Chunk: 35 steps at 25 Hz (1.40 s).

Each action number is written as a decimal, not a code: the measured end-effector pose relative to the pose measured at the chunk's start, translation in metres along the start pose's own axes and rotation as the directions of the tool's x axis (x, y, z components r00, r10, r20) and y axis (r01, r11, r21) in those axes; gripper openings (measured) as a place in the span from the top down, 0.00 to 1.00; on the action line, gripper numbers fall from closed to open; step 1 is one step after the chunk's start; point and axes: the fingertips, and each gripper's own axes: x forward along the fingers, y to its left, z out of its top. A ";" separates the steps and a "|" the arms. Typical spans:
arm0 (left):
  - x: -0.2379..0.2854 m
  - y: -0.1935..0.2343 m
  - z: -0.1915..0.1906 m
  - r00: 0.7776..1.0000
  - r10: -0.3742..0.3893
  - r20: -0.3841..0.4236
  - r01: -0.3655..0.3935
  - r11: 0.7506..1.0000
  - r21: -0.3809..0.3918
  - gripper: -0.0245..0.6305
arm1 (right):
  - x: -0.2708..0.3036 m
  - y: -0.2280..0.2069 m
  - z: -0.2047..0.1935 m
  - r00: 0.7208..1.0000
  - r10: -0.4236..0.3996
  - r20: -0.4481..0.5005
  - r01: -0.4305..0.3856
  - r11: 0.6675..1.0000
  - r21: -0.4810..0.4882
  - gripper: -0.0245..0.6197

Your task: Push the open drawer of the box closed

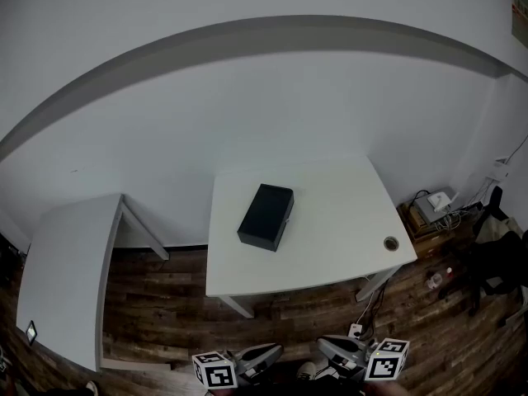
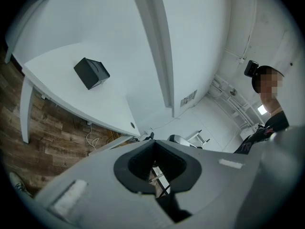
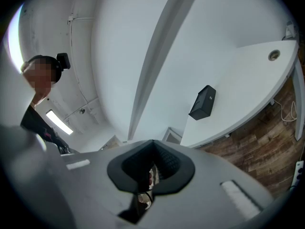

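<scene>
A small black rectangular box (image 1: 266, 217) lies askew near the middle of a white table (image 1: 346, 229), well apart from the two handheld grippers low in the head view. The left gripper (image 1: 278, 351) and the right gripper (image 1: 322, 343) each have their jaws pressed together on nothing. From this far off, the drawer cannot be made out. The box looks rigid and light, and likely to skate on the smooth tabletop. Closed jaw tips flat against the drawer's face, with the other gripper bracing the opposite end, seems the safest contact.
</scene>
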 end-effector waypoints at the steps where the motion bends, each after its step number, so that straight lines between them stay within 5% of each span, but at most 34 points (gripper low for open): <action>1: 0.000 0.000 -0.003 1.000 0.001 0.004 -0.001 1.000 -0.010 0.96 | -0.001 0.001 -0.003 1.000 0.005 -0.008 -0.005 1.000 0.001 0.96; 35: 0.009 -0.003 -0.013 0.999 0.031 0.005 -0.031 0.999 -0.020 0.96 | -0.011 0.002 -0.008 0.999 0.033 -0.030 -0.033 0.999 0.012 0.96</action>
